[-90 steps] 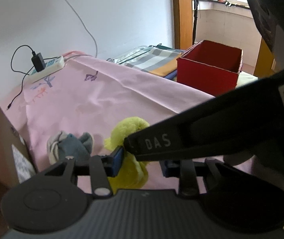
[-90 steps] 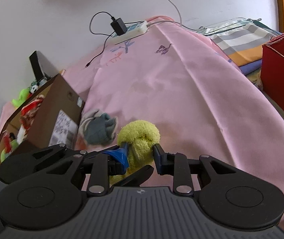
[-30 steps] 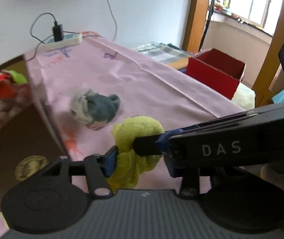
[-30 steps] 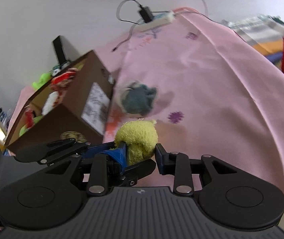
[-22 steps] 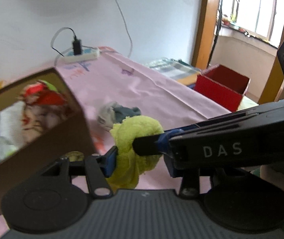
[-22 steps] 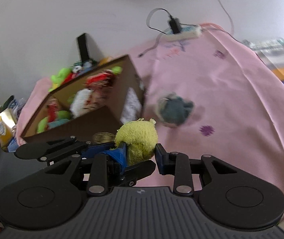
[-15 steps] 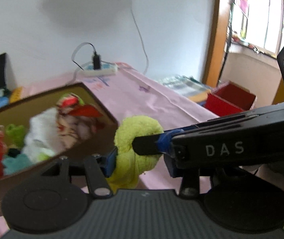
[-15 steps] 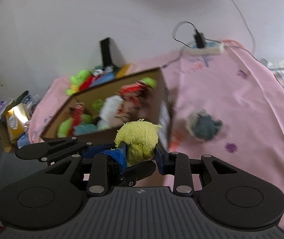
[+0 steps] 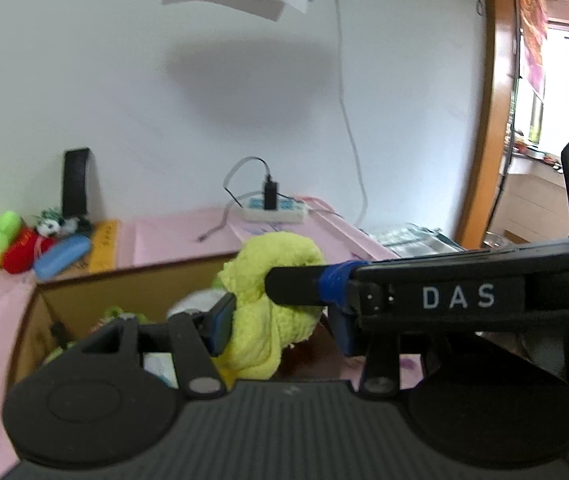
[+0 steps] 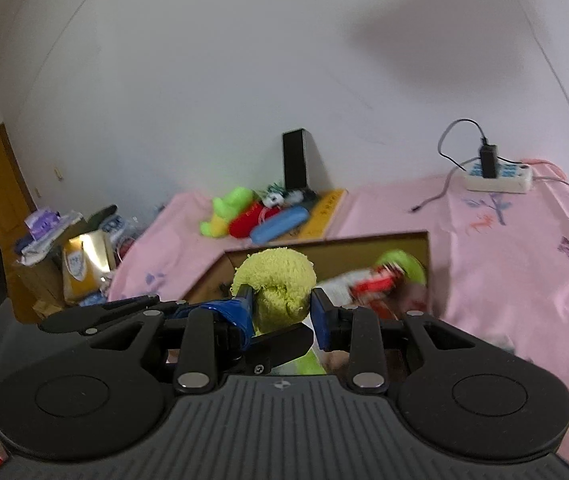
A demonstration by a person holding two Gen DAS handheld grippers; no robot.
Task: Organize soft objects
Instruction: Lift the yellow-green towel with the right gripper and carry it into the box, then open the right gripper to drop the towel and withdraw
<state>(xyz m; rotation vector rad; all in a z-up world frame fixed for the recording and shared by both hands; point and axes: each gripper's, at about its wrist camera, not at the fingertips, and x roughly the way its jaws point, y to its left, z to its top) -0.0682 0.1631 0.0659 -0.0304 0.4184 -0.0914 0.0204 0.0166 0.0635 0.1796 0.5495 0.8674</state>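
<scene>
A yellow plush toy [image 9: 272,304] [image 10: 280,280] hangs in the air, gripped from two sides. My left gripper [image 9: 280,328] is shut on its lower part. My right gripper [image 10: 282,310] is shut on its rounded top, and one of its black fingers [image 9: 296,290] reaches in from the right in the left wrist view. Just beyond and below the toy stands an open brown cardboard box [image 9: 144,288] [image 10: 344,250]. It holds several soft toys, among them a red and white one [image 10: 376,284]. Part of the box's inside is hidden behind the grippers.
The box stands on a pink cover [image 10: 524,272]. By the back wall lie a green plush [image 10: 228,208], a red toy and a blue case, beside a black speaker [image 10: 295,160]. A white power strip [image 9: 274,210] with a charger sits further right. Bags and boxes [image 10: 80,264] crowd the far left.
Both grippers have risen and swung left with the yellow plush, from over the pink cover to in front of the cardboard box. The grey plush has dropped out of view.
</scene>
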